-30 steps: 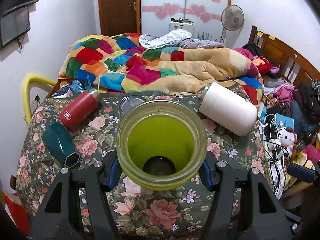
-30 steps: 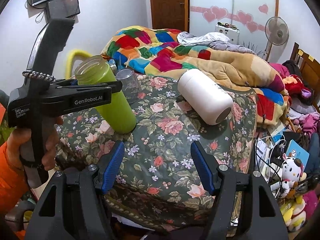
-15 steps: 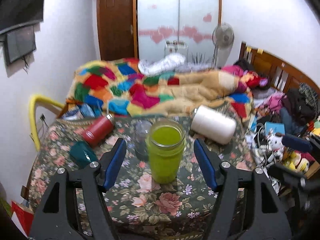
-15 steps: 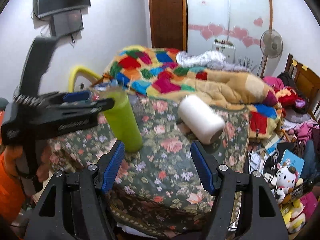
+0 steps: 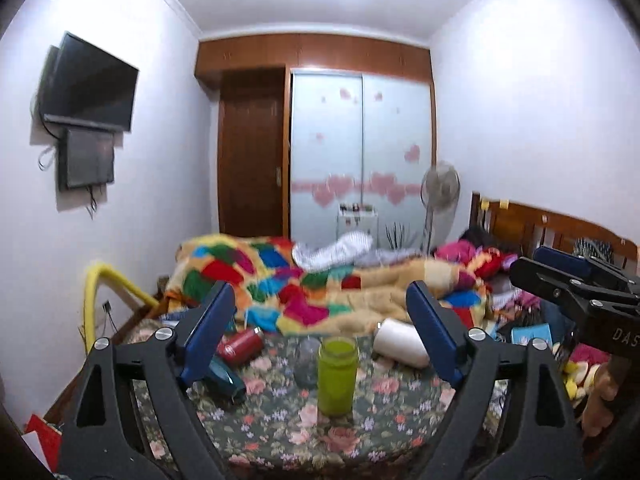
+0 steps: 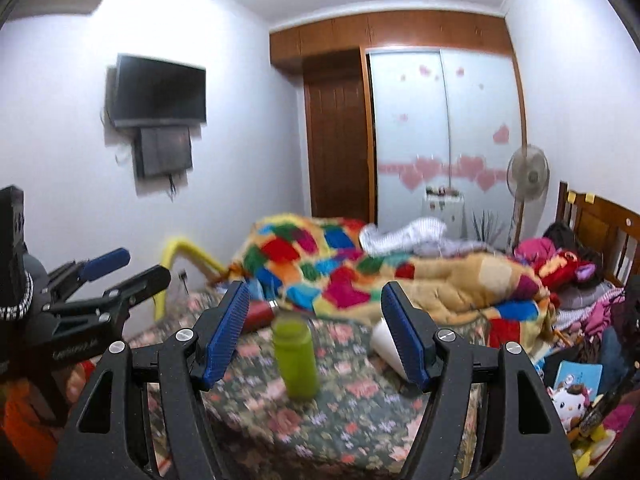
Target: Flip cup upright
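A: Where's our green cup (image 5: 337,376)?

B: Upright, mouth up, on the floral table (image 5: 372,436), approx. centre. Nothing's touching it.

A: Our left gripper (image 5: 320,344)?

B: Jaws spread wide, nothing between the blue pads (image 5: 208,332). It hangs above the near edge; the cup shows in the gap but sits well beyond the fingertips.

A: And the right gripper (image 6: 316,340)?

B: Same: released, empty, held back from the table. Its view's a bit blurred.

A: Other stuff we see nearby?

B: Clear glass (image 5: 306,364) just behind the cup on its left. White tumbler (image 5: 400,344) on its side to the right, red flask (image 5: 240,346) also lying down at left, teal item (image 5: 226,378) nr the left pad.
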Tool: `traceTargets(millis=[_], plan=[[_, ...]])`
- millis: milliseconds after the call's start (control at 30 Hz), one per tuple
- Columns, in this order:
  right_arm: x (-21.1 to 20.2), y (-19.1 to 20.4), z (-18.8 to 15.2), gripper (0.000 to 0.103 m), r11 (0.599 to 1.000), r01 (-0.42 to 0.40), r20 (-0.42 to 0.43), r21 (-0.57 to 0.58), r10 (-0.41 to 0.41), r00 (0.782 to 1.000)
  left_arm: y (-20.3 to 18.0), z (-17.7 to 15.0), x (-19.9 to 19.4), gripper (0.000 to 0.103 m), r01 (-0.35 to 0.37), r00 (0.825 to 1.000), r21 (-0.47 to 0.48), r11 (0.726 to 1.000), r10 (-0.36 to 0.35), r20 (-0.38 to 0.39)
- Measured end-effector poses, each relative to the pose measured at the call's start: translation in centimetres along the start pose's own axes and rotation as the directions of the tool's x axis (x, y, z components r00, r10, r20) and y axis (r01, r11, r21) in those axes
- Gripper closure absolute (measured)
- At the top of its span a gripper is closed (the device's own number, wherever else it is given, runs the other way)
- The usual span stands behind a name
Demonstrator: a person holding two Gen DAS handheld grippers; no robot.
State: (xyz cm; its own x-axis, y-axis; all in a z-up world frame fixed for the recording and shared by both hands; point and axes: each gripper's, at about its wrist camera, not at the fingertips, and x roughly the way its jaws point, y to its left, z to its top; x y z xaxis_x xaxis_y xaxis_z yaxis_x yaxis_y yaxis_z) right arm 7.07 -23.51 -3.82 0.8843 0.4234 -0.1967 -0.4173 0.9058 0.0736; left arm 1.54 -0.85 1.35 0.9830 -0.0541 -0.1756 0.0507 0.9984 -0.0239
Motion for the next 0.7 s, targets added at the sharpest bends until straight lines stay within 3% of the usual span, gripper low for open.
traceTargets(millis=[267, 500, 700], plan=[[-1.3, 1.7, -0.2, 0.025, 1.0, 0.003, 0.079, 0.0, -0.003, 0.997, -0.2, -0.2, -2.7, 0.002, -0.048, 0.996, 0.003, 0.999, 0.047, 0.069], [-0.9, 1.9, -1.2, 0.001, 0.998, 0.065, 0.069, 0.006, -0.065, 0.996, -0.2, -1.0, -3.0, 0.0, -0.067, 0.996, -0.01, 0.998, 0.068, 0.053], [-1.7, 1.8, -1.5, 0.0, 0.997, 0.071, 0.055, 0.006, -0.071, 0.996, -0.3, -1.6, -3.1, 0.0, -0.067, 0.997, -0.014, 0.998, 0.067, 0.041]])
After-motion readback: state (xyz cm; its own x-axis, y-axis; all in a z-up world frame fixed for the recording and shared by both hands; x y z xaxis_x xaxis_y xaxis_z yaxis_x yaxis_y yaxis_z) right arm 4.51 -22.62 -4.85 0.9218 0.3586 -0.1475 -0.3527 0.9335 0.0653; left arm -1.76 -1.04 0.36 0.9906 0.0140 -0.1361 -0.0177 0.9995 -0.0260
